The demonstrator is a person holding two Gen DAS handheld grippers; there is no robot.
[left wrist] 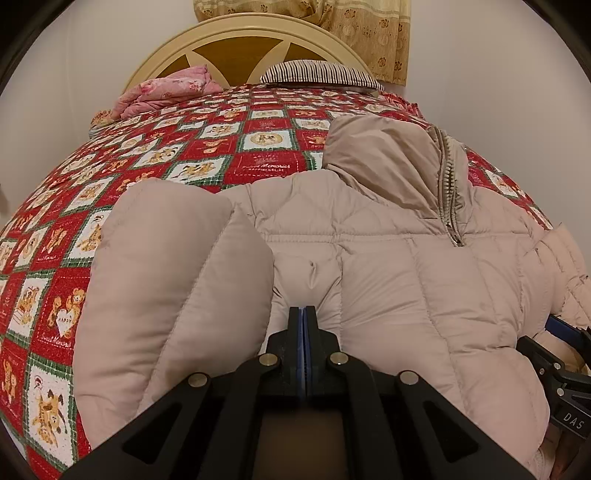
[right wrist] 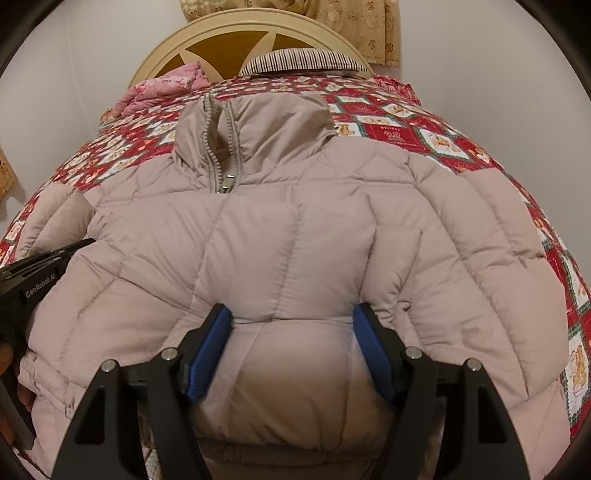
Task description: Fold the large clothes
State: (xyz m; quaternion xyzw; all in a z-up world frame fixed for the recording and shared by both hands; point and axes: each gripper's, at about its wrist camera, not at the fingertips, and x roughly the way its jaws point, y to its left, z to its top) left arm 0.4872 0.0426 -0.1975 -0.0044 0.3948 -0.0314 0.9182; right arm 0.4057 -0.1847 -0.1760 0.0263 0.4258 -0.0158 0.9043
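Note:
A beige puffer jacket point(left wrist: 406, 266) lies front up on the bed, collar point(right wrist: 258, 122) towards the headboard and zip point(right wrist: 225, 184) partly done up. One padded sleeve point(left wrist: 166, 295) lies along the left side. My left gripper point(left wrist: 303, 310) is shut, pinching a pucker of the jacket's fabric near its lower edge. My right gripper point(right wrist: 292, 310) stands wide around a thick bulge of the jacket's hem point(right wrist: 291, 369), which fills the gap and presses on both blue pads point(right wrist: 210, 354). Each gripper shows at the edge of the other's view.
A red patchwork quilt point(left wrist: 129, 166) with teddy bears covers the bed. Near the cream headboard point(left wrist: 236, 40) lie a folded pink blanket point(left wrist: 170, 90) and a striped pillow point(left wrist: 321, 72). A patterned curtain point(left wrist: 369, 29) hangs behind. White walls stand on both sides.

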